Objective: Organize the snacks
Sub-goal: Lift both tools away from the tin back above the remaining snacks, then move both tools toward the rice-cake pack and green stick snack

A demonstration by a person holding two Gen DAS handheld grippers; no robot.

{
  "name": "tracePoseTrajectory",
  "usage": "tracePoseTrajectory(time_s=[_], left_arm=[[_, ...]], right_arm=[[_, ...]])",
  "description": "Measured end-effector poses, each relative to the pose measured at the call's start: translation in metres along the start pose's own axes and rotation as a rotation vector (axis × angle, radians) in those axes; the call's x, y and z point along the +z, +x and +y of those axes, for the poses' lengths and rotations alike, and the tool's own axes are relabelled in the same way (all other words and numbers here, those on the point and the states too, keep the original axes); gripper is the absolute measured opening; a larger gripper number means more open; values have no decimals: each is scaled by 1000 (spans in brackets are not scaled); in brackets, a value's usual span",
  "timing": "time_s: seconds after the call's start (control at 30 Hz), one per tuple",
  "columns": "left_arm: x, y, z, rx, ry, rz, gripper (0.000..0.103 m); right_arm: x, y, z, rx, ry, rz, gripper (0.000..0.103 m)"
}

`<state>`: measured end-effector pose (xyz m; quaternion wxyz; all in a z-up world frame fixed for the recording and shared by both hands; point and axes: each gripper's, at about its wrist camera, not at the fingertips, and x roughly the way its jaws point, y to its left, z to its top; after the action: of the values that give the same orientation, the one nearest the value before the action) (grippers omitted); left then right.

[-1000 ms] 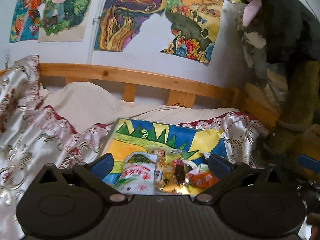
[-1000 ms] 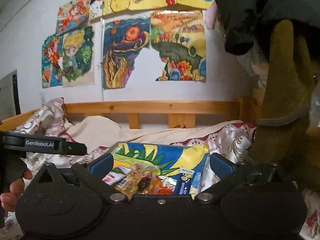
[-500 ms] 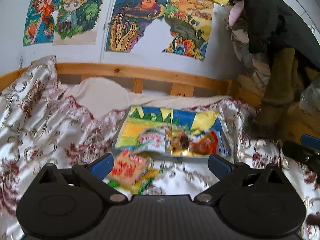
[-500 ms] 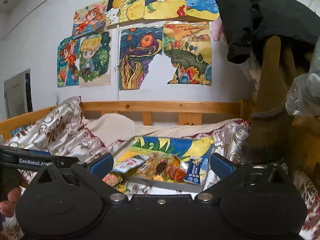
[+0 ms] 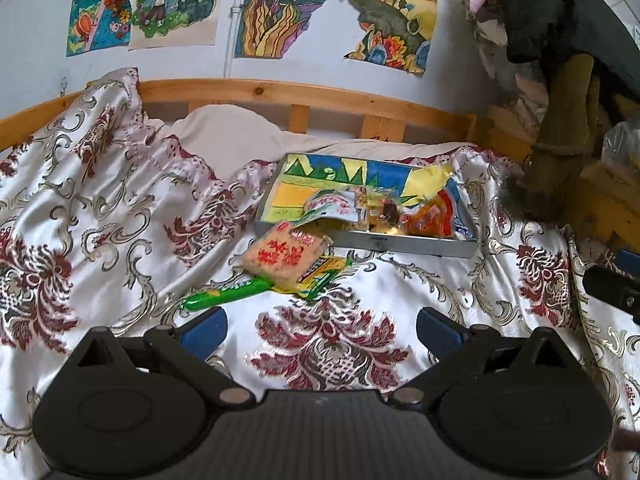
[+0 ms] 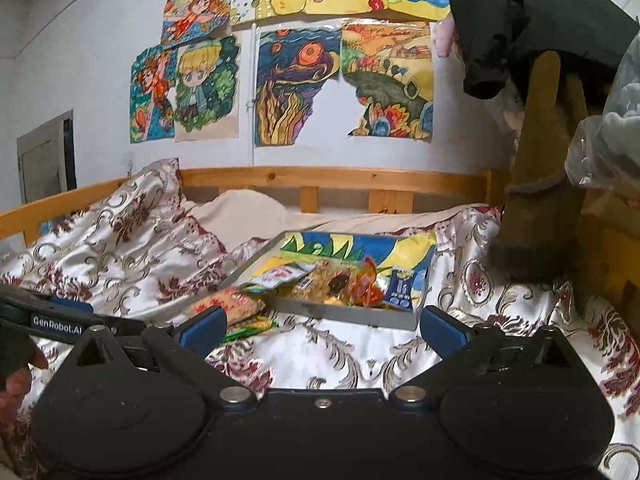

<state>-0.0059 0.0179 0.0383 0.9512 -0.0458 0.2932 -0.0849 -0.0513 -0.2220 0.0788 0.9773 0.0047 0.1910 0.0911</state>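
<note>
Both tools, left (image 5: 322, 326) and right (image 6: 323, 325), hang released and empty above the bedspread (image 5: 120, 216) near the snack tray (image 5: 400, 242).

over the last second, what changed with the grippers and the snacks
Both grippers pulled back from the tray; the left gripper and right gripper stayed open and empty. The retreat brought the orange snack pack and green packet on the bedspread into view. Nothing was grasped or released; the tray's snacks look unmoved.

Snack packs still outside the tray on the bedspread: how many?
3: orange cracker pack at the tray corner, green stick pack beside it, yellow pack underneath. Others may be hidden.
</note>
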Motion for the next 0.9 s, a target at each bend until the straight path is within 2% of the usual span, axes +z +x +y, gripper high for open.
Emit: tracePoseTrajectory(time_s=[0.27,0.57,0.9], left_arm=[[-10,4,3,34,18,13,103],[-22,18,5,54,18,73,103],[-24,23,8,76,26,102,103]], right_arm=[[-20,10,-3,23,39,56,102],[-40,25,-2,34,75,133,102],[-46,34,0,19,78,162,102]])
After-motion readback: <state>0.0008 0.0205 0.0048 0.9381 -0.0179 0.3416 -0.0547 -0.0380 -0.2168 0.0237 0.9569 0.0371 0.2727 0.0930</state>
